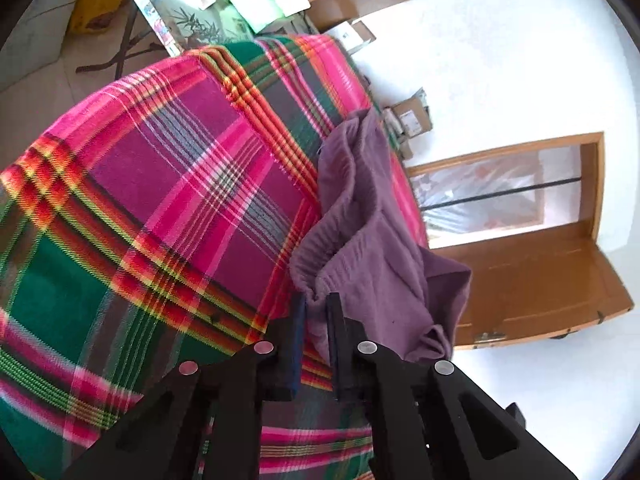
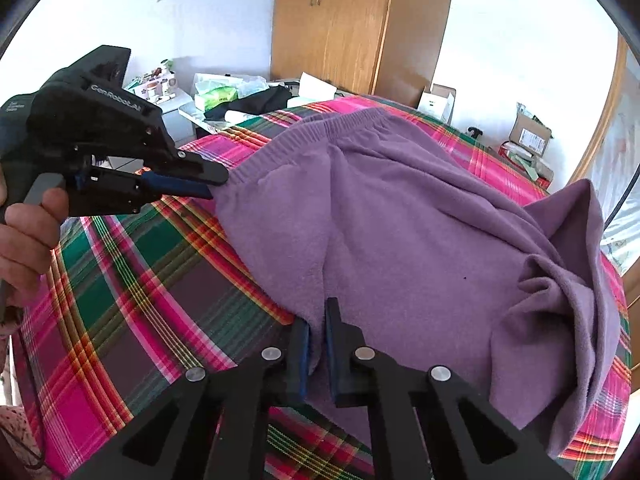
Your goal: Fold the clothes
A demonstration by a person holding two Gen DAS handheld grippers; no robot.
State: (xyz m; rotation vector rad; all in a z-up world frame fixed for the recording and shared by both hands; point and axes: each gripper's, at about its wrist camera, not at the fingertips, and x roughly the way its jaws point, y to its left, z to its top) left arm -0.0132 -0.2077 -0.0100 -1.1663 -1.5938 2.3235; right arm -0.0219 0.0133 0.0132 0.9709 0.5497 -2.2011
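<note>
Purple fleece trousers [image 2: 400,232] lie spread on the bed's plaid blanket [image 2: 132,280], waistband [image 2: 320,128] toward the far side, legs bunched in a heap at the right edge of the bed. My left gripper [image 2: 218,184] has its jaws clamped on the waistband corner; in the left wrist view the same left gripper [image 1: 316,308] shows gathered elastic pinched between its pads. My right gripper [image 2: 318,320] has its jaws clamped on a thin ridge of fleece at the near side edge, approx. the hip/seat area. Risks: (1) both bites are shallow, so fabric can slip out under lift tension, esp. at the right, where only a small pinch is visible; (2) I may hold one layer only, so front and back layers could separate and the fold go skewed; (3) the bunched legs near the bed edge could drag off or twist when I pull; (4) blanket could get nipped w/ the fleece, though I can't confirm that here. Pose: left unit points across the bed at a shallow downward angle, person's hand [image 2: 24,240] wrapped on its handle; right unit pitches down more steeply, low over the blanket.
</note>
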